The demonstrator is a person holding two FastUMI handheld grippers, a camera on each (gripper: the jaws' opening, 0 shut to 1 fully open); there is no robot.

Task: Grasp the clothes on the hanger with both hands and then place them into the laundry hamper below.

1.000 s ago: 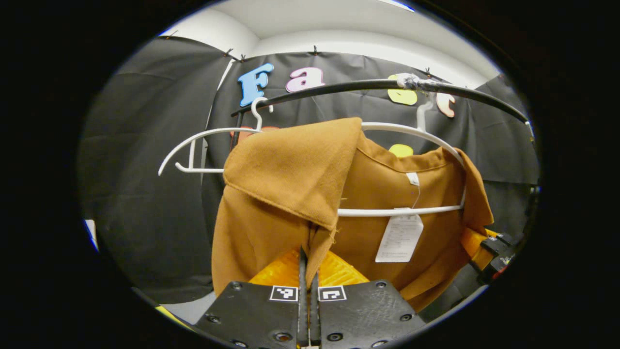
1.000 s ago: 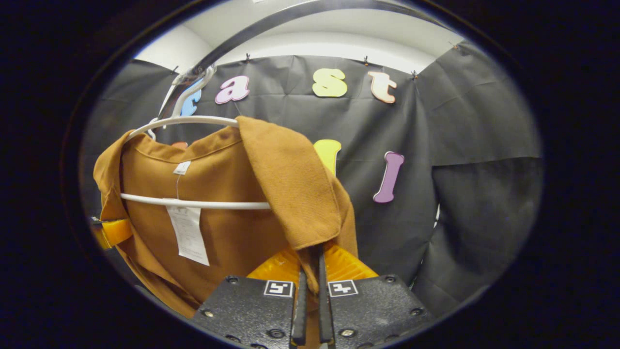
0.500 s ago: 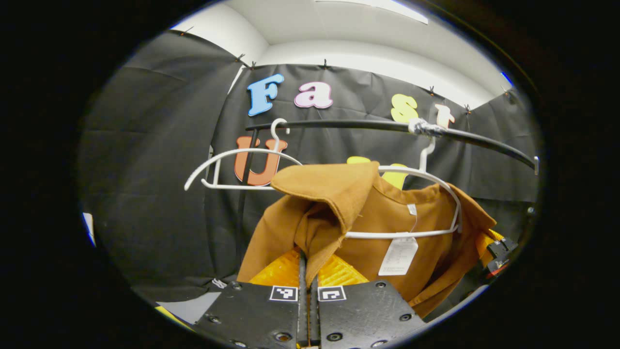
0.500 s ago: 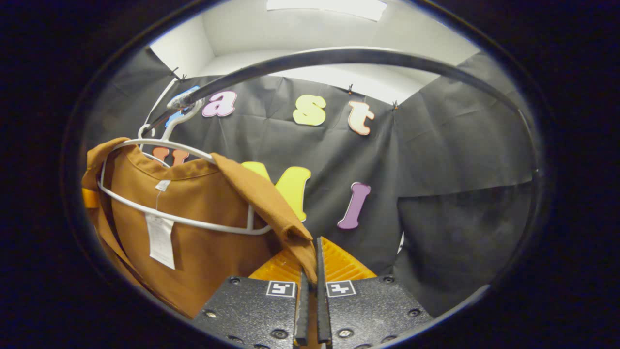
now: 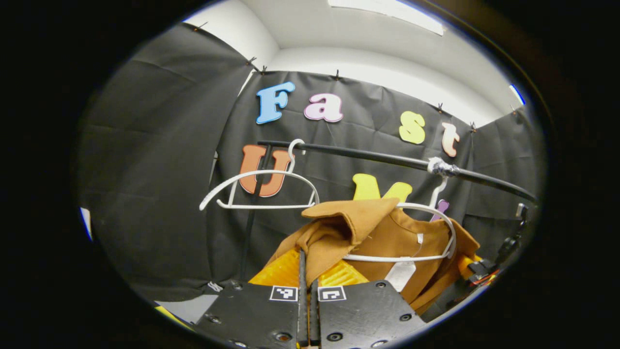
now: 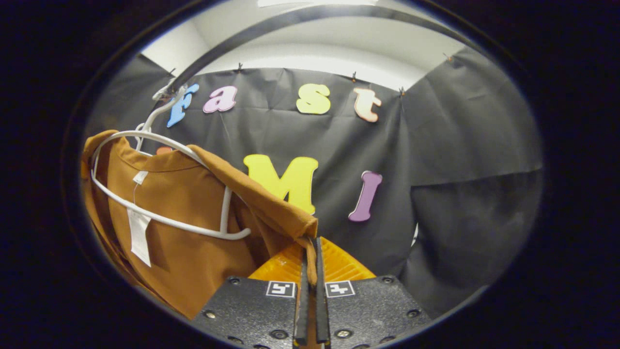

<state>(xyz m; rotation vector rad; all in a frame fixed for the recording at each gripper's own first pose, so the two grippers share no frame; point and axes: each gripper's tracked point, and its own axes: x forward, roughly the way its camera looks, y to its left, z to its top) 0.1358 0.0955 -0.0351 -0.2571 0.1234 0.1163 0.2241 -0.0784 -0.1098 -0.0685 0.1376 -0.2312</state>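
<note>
While both tongs (image 5: 305, 261) (image 6: 310, 259) pinch its shoulders, the brown shirt (image 6: 193, 228) sags off its white hanger (image 6: 160, 218).

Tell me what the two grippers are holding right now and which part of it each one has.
Both hold the brown shirt. The left gripper pinches one shoulder edge, the right gripper the other; the shirt hangs partly on the white hanger.

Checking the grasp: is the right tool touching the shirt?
Touching: in the right gripper view, the right tool has both fingers pinching the shirt edge.
</note>
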